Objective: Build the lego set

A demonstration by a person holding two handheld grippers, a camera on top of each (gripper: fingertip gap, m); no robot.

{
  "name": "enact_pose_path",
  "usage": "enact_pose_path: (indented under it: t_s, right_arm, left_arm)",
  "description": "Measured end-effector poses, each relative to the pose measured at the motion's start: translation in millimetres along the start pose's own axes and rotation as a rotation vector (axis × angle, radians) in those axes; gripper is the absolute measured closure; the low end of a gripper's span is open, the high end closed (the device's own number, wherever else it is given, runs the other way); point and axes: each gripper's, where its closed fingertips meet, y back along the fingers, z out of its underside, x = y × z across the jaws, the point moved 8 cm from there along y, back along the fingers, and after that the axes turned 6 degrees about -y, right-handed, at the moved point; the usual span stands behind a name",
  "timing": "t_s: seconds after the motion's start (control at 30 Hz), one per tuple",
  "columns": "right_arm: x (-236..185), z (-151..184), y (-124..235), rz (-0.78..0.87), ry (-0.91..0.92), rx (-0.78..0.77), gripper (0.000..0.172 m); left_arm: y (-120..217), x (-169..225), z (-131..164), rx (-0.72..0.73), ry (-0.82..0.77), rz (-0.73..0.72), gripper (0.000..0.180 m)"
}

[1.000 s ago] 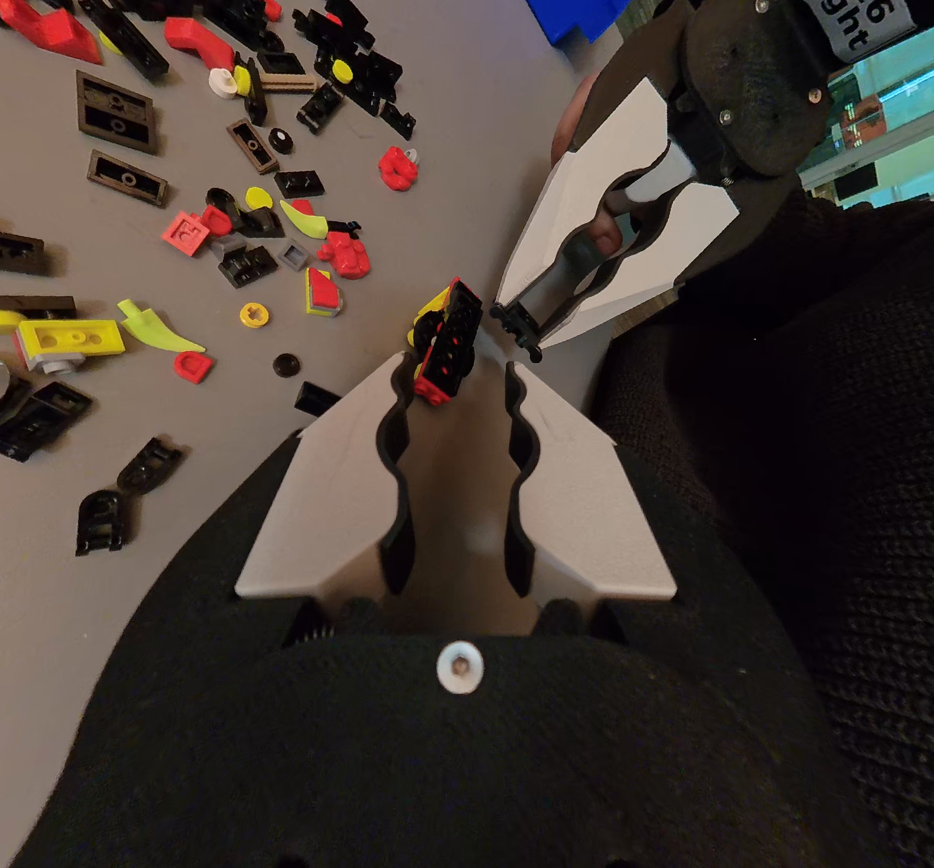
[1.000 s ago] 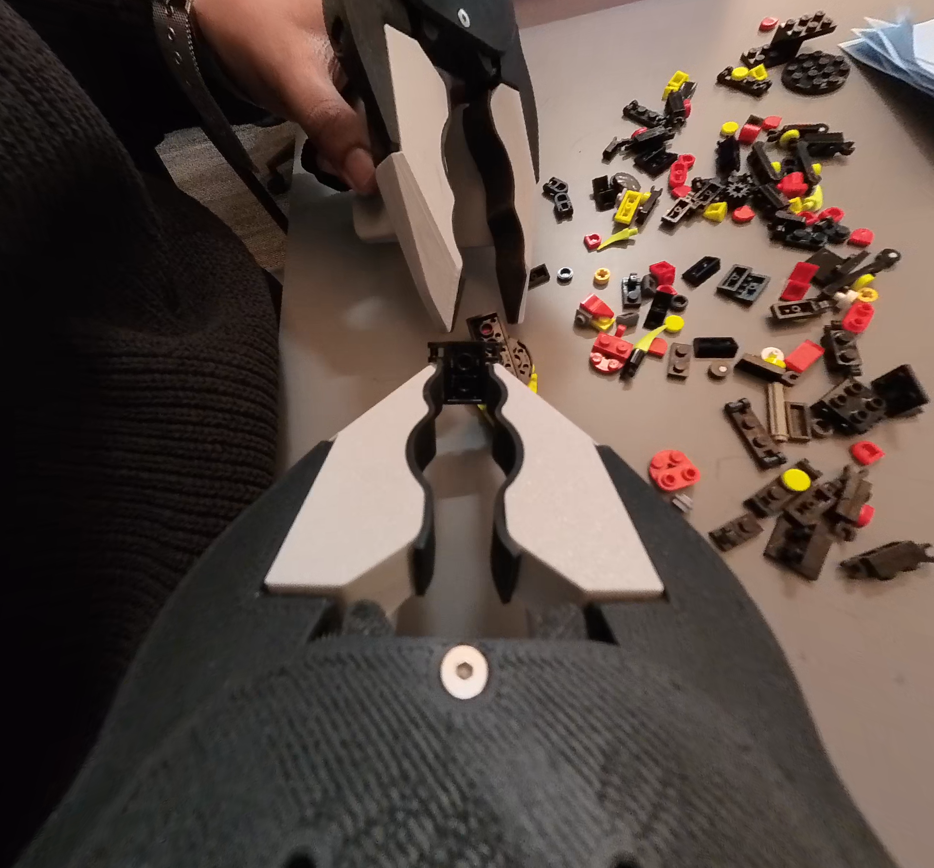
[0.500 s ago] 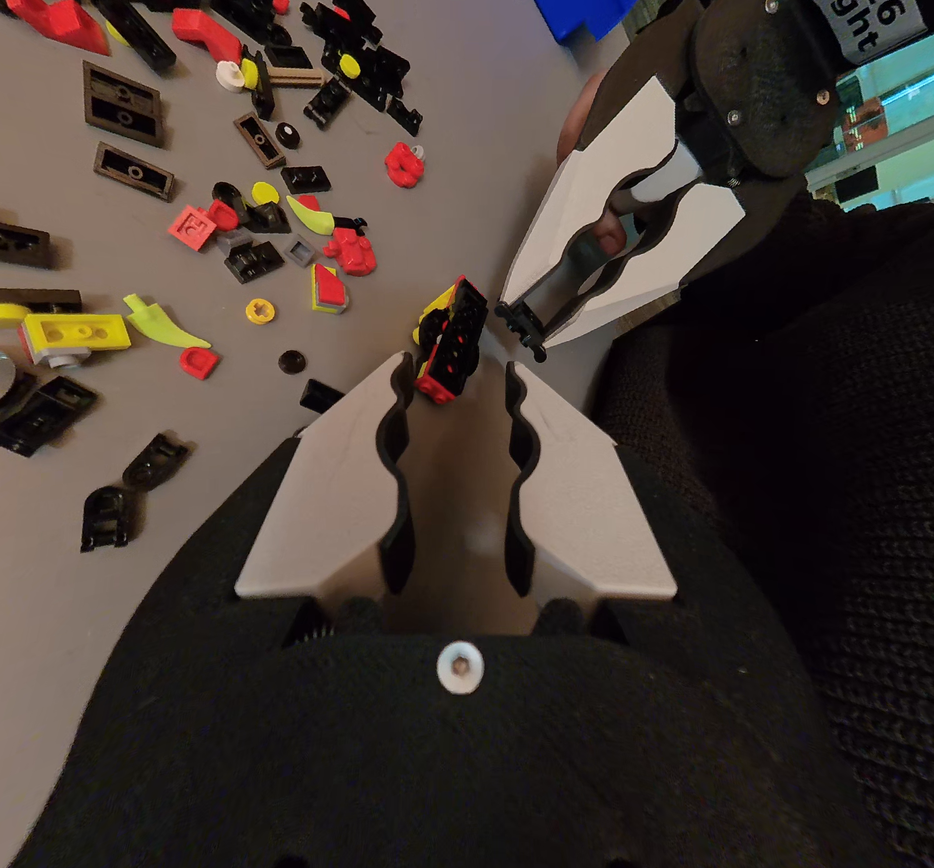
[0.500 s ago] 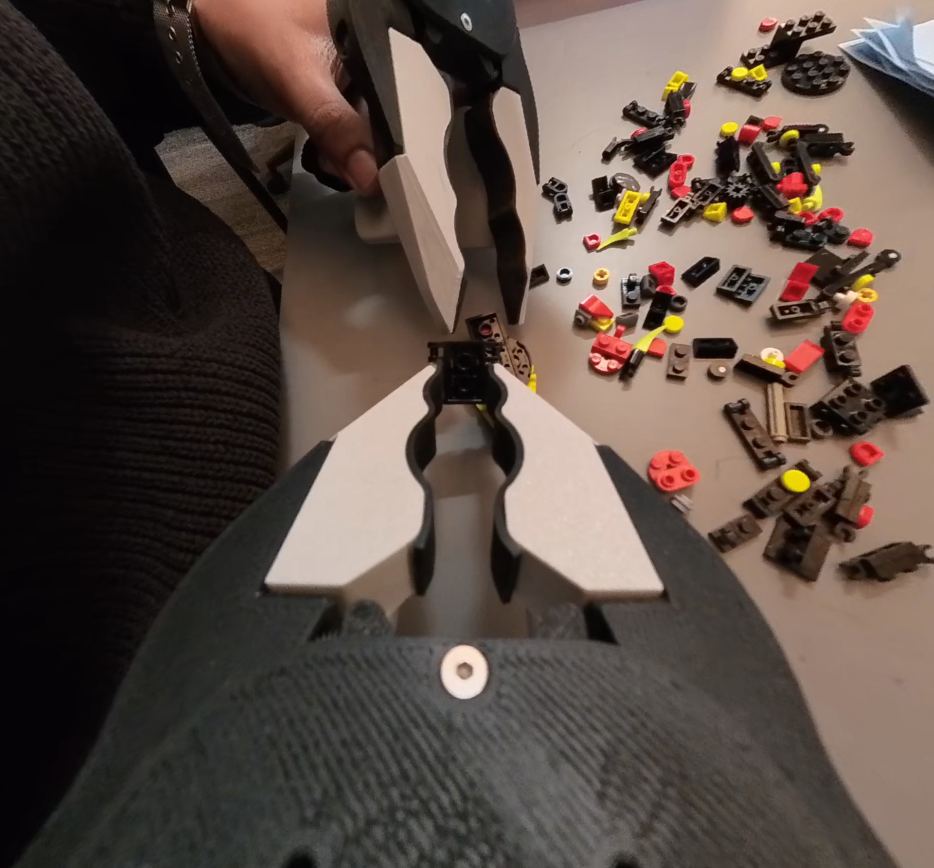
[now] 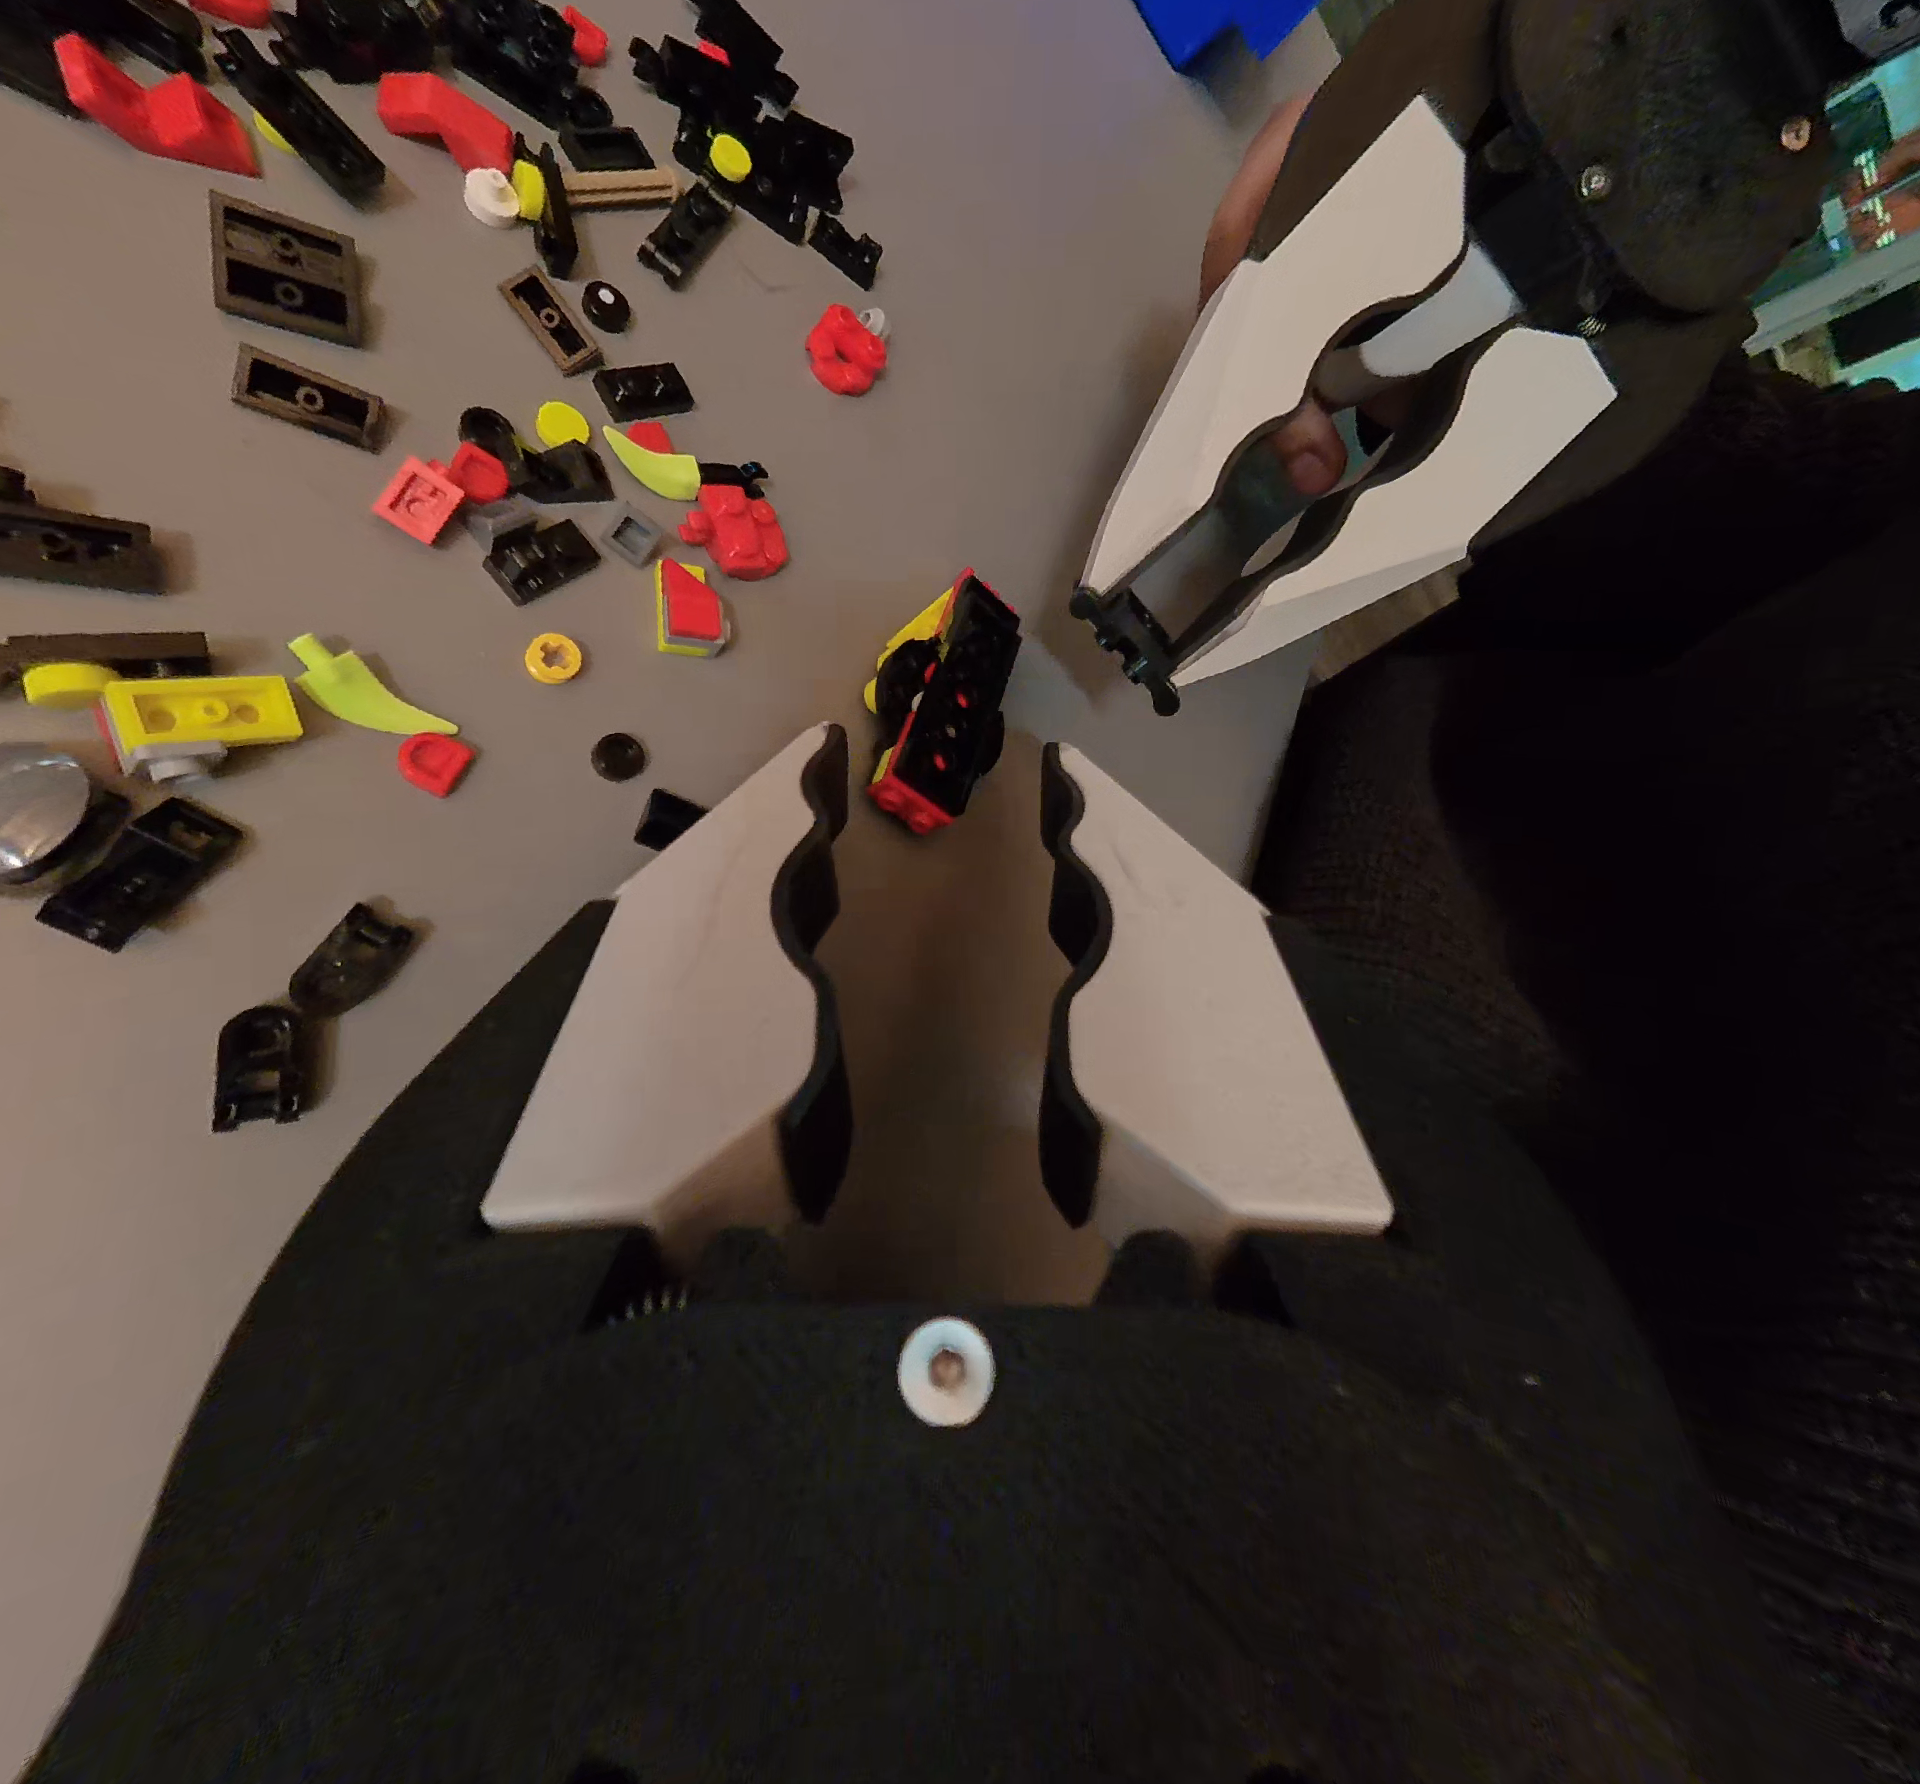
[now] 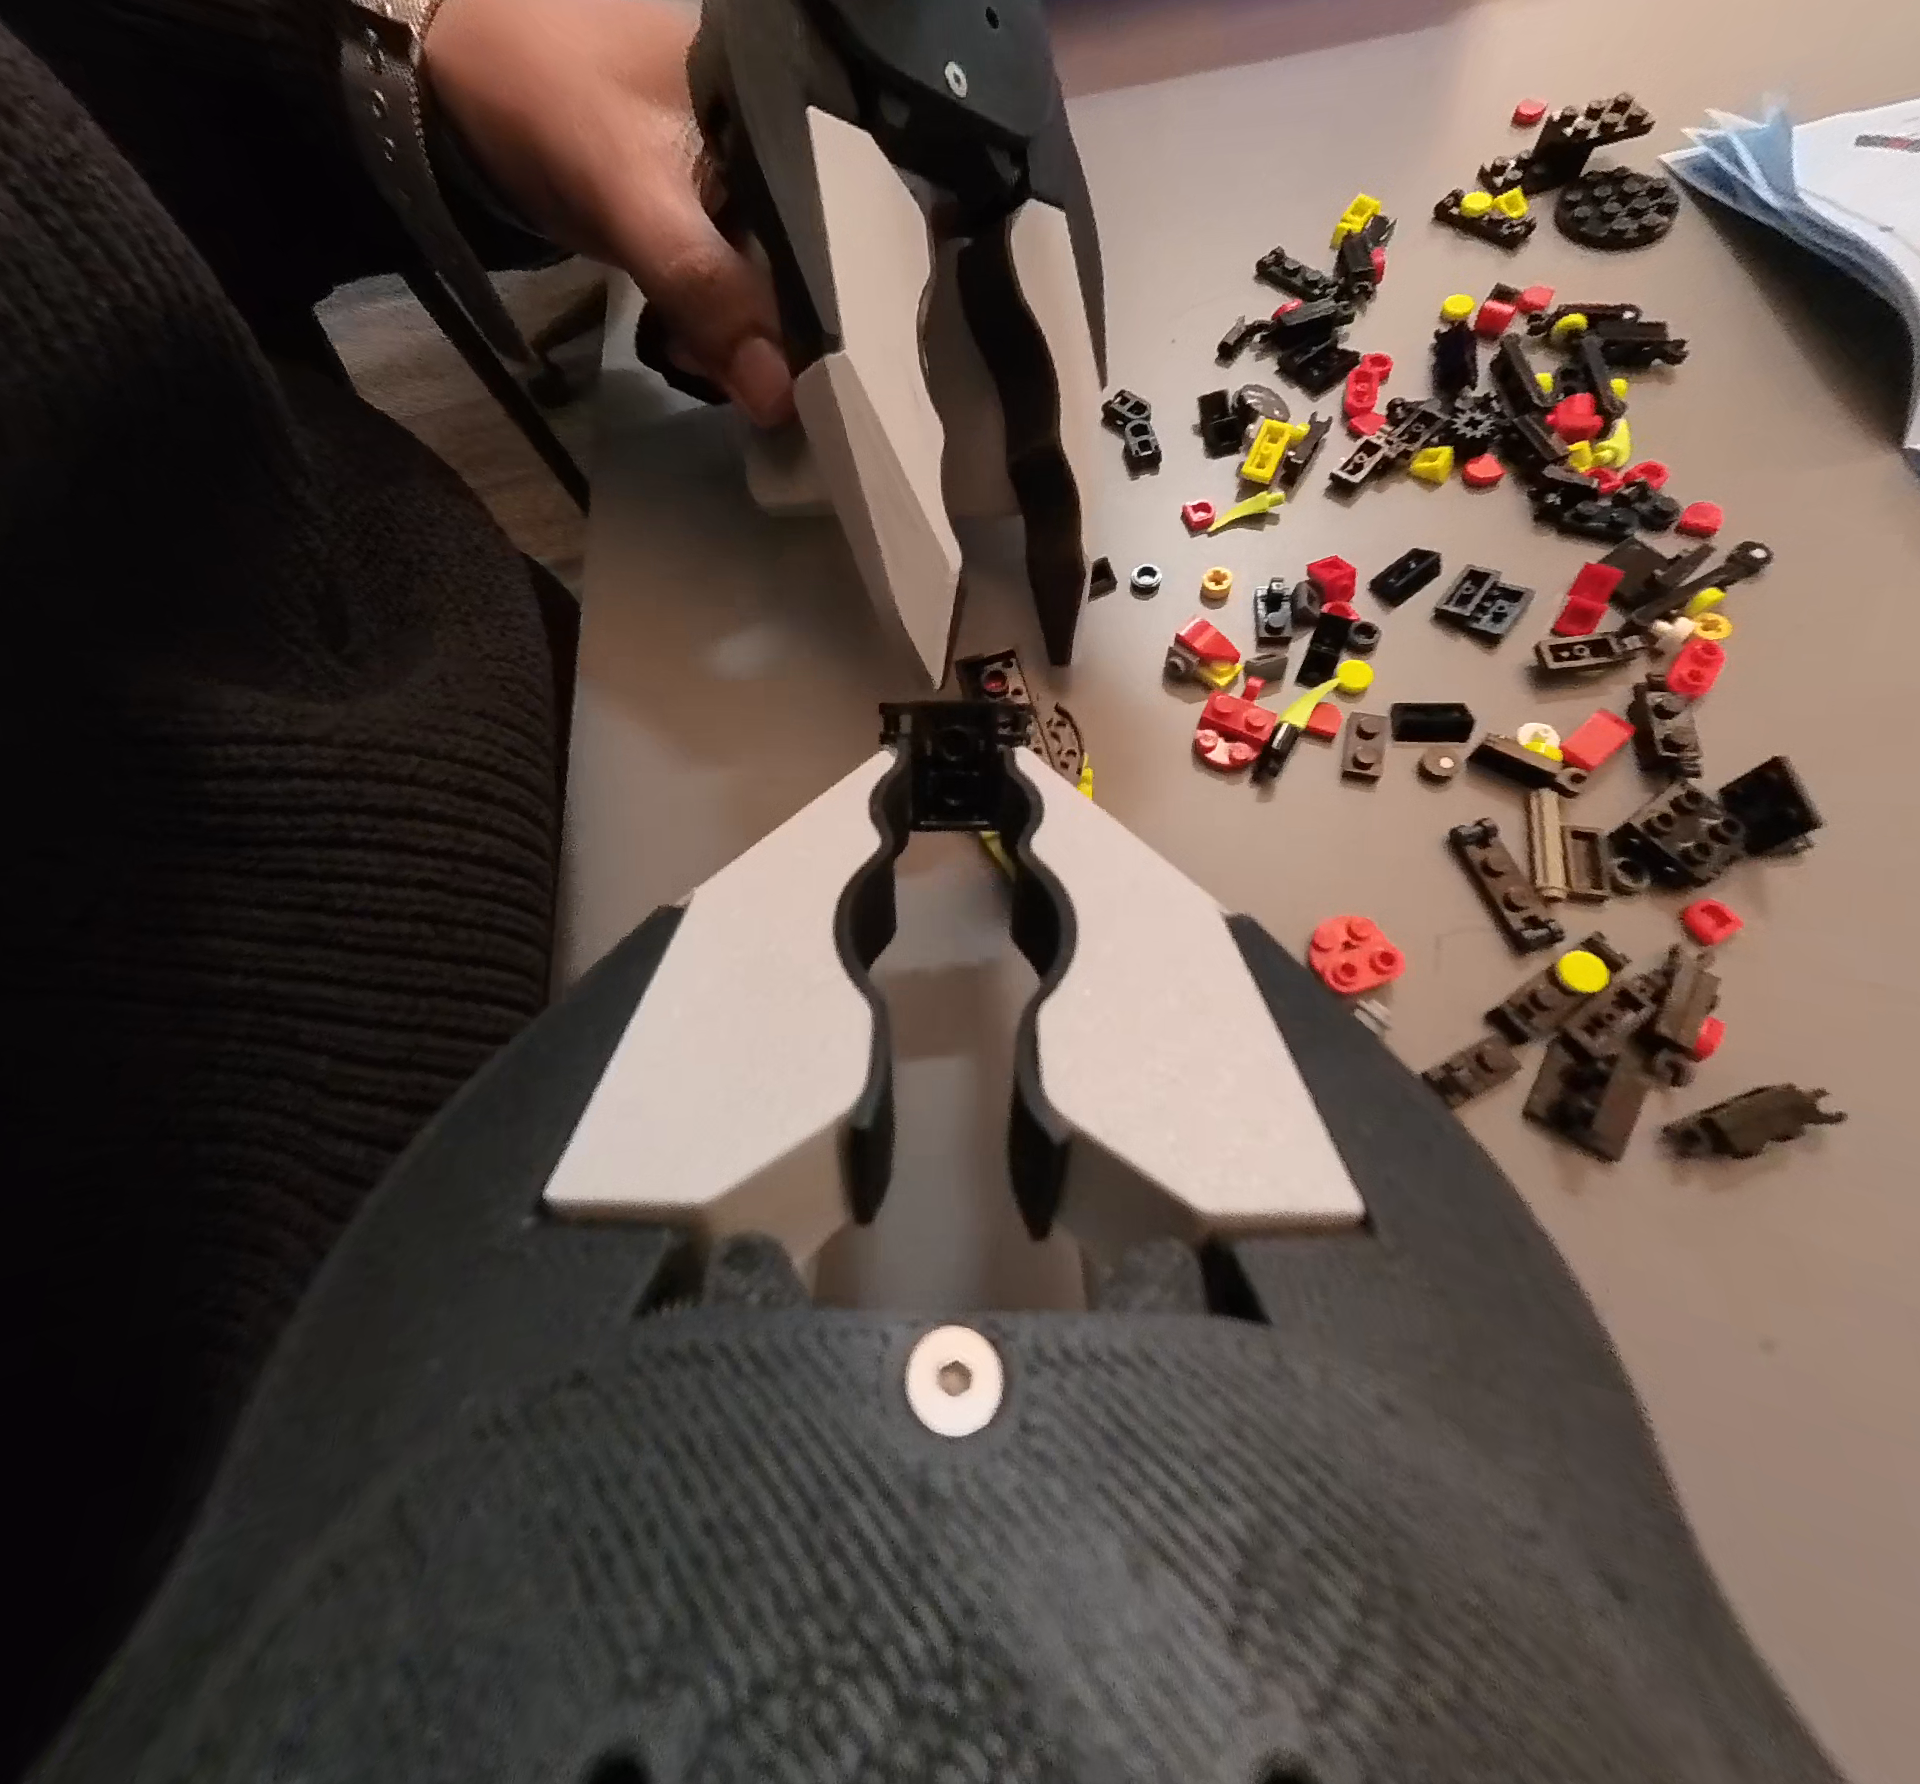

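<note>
Right gripper (image 6: pixel 951 766) clamped on a small black brick piece (image 6: pixel 948 760), poised just beside the half-built black, red and yellow model (image 5: pixel 943 708). Left gripper (image 5: pixel 940 763) spread wide, model standing untouched between its pads on the grey table (image 5: pixel 1039 176). Best done, probably, by steadying the model first, then pressing the piece on squarely.

The right gripper (image 6: pixel 951 768) hides most of the small assembly (image 6: pixel 1003 680); the papers (image 6: pixel 1829 186) are cut off far right.
</note>
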Motion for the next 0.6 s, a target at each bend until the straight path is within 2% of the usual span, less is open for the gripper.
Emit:
enact_pose_path:
  t_s: [0.3, 0.6]
  right_arm:
    - [1, 5, 5, 0.092, 0.084, -0.059, 0.157]
    - [10, -2, -2, 0.090, 0.177, -0.109, 0.157]
  left_arm:
    - [-2, 6, 0, -0.010, -0.057, -0.024, 0.146]
    - [-8, 3, 2, -0.030, -0.099, -0.093, 0.144]
